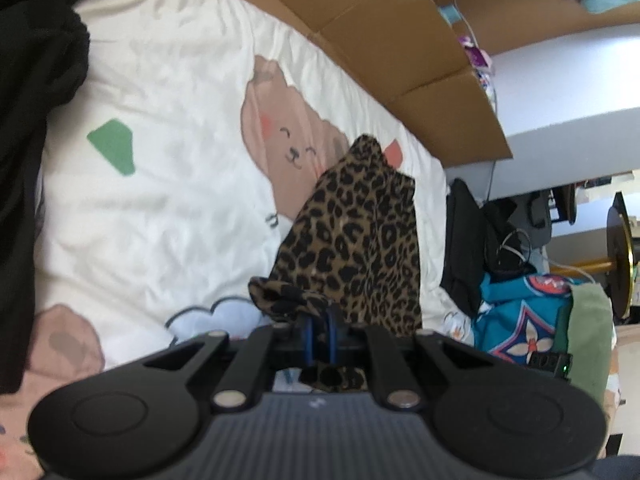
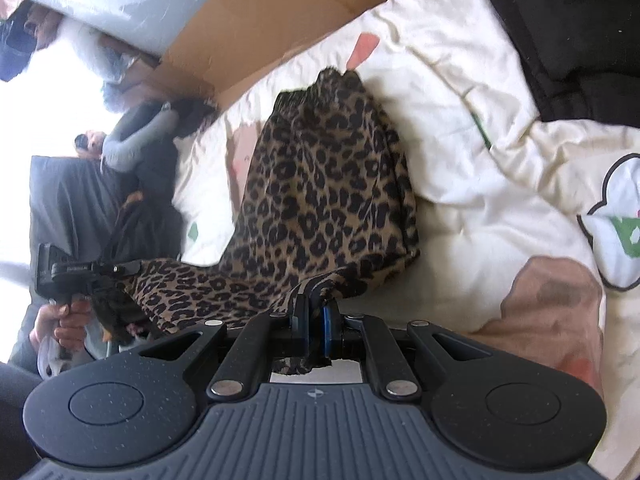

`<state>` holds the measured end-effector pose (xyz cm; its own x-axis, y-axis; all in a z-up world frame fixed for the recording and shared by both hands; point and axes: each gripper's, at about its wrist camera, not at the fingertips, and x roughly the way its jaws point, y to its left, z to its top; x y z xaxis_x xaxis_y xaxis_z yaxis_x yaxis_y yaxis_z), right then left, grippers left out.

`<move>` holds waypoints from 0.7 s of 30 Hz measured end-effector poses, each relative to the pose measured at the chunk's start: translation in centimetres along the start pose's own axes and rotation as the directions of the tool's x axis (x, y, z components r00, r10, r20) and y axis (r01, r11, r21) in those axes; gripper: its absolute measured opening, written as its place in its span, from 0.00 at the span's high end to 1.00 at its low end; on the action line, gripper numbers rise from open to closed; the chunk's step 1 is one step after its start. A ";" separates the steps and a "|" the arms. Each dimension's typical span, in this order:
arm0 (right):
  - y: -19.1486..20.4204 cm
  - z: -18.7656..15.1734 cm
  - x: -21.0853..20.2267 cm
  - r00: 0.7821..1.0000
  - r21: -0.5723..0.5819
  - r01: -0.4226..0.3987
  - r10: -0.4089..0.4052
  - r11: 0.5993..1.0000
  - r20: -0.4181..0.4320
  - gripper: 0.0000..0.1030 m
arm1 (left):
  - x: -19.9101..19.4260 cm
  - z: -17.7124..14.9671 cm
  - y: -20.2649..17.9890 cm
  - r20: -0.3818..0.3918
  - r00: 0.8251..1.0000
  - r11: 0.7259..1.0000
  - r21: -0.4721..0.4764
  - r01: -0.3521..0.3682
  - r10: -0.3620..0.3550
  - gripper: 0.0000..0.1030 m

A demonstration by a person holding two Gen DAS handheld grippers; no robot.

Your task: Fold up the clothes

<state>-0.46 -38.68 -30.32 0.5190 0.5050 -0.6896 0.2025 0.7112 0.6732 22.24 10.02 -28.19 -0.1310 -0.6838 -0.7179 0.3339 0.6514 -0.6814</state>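
Left wrist view, item one: leopard-print garment (image 1: 352,236), brown with black spots, lifted in a loose peak above a white quilt (image 1: 168,168), its near corner bunched and clamped between the blue-padded fingers of the left gripper (image 1: 320,320), which are closed tight on the cloth; a scrap of the same fabric shows behind the fingers, under the linkage. Right wrist view, same garment (image 2: 320,184): main body lies draped on the quilt (image 2: 480,168), a band of it stretched sideways to the frame's left edge, where the other gripper (image 2: 84,270) pinches it, a hand (image 2: 66,320) on that gripper's grip below. Right gripper (image 2: 316,308): fingers closed firmly on a nearer edge of the garment, cloth trailing back between them. Quilt print: a pinkish-brown cartoon animal face (image 1: 292,136), a green patch (image 1: 114,146), a pale blue cloud (image 1: 208,316). Black clothing (image 1: 36,80) heaped on the quilt at the left frame edge of the left wrist view; in the right wrist view, it (image 2: 572,36) sits at top right. Cardboard (image 1: 384,40), flattened, lies along the quilt's far edge. Beyond the quilt's end: a teal patterned cloth (image 1: 520,316) and dark clutter, blurred.
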 end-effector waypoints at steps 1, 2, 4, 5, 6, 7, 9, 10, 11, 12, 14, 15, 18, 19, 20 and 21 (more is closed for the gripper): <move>-0.1 0.2 0.1 1.000 0.008 0.002 -0.002 1.000 0.011 0.95 | 0.1 0.2 0.0 0.006 1.000 1.000 -0.001 -0.001 0.001 0.92; -0.2 0.4 0.2 1.000 0.014 0.004 -0.005 1.000 0.020 0.95 | 0.3 0.4 -0.1 0.012 1.000 1.000 -0.003 -0.001 0.001 0.92; -0.5 0.8 0.5 0.999 0.023 0.008 -0.009 1.000 0.033 0.95 | 0.7 1.0 -0.1 0.026 1.000 1.000 -0.005 -0.002 0.002 0.92; -0.5 1.0 0.6 0.999 0.026 0.011 -0.012 1.000 0.037 0.95 | 0.9 1.2 -0.1 0.033 0.999 1.000 -0.005 -0.002 0.002 0.92; -0.6 1.2 0.8 0.999 0.028 0.013 -0.015 1.000 0.043 0.95 | 1.1 1.5 -0.1 0.040 0.999 1.000 -0.006 -0.002 0.003 0.92; -0.7 1.3 0.9 0.999 0.030 0.017 -0.018 0.999 0.051 0.95 | 1.3 1.8 -0.1 0.048 0.999 1.000 -0.008 -0.005 0.005 0.92; -0.9 1.6 1.0 0.997 0.043 0.019 -0.022 0.999 0.073 0.95 | 1.8 2.3 0.0 0.066 0.998 1.000 -0.018 -0.015 0.016 0.92; -1.1 1.8 1.0 0.996 0.052 0.015 -0.019 0.999 0.085 0.95 | 2.1 2.5 0.0 0.070 0.997 0.999 -0.028 -0.024 0.026 0.92; -1.2 1.9 1.2 0.995 0.059 0.010 -0.015 0.998 0.097 0.95 | 2.4 2.8 0.1 0.072 0.997 0.999 -0.038 -0.032 0.035 0.92; -1.3 2.0 1.3 0.994 0.062 0.009 -0.015 0.998 0.107 0.95 | 2.7 3.0 0.1 0.076 0.996 0.998 -0.044 -0.042 0.045 0.92; -1.4 2.1 1.7 0.993 0.067 0.017 -0.025 0.998 0.117 0.95 | 3.2 3.5 -0.3 0.088 0.994 0.998 -0.032 -0.061 0.063 0.92; -1.5 2.3 1.9 0.992 0.069 0.020 -0.028 0.997 0.123 0.95 | 3.4 3.7 -0.5 0.095 0.993 0.997 -0.028 -0.066 0.068 0.92; -2.1 2.8 2.1 0.988 0.090 0.021 -0.034 0.996 0.149 0.95 | 4.0 4.4 -0.8 0.111 0.991 0.997 -0.026 -0.067 0.070 0.92; -2.3 3.0 2.2 0.987 0.097 0.021 -0.036 0.995 0.157 0.95 | 4.2 4.6 -0.9 0.115 0.991 0.997 -0.026 -0.071 0.074 0.92; -2.5 3.1 2.3 0.986 0.101 0.022 -0.038 0.995 0.163 0.95 | 4.4 4.8 -1.0 0.120 0.990 0.997 -0.027 -0.077 0.080 0.92; -2.5 3.3 2.5 0.986 0.099 0.022 -0.038 0.995 0.161 0.95 | 4.6 4.9 -1.1 0.124 0.989 0.996 -0.027 -0.083 0.086 0.92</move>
<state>3.08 -40.87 -32.84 0.6377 0.3925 -0.6628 0.2953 0.6701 0.6810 25.88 4.53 -30.06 0.0151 -0.6609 -0.7503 0.3186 0.7145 -0.6229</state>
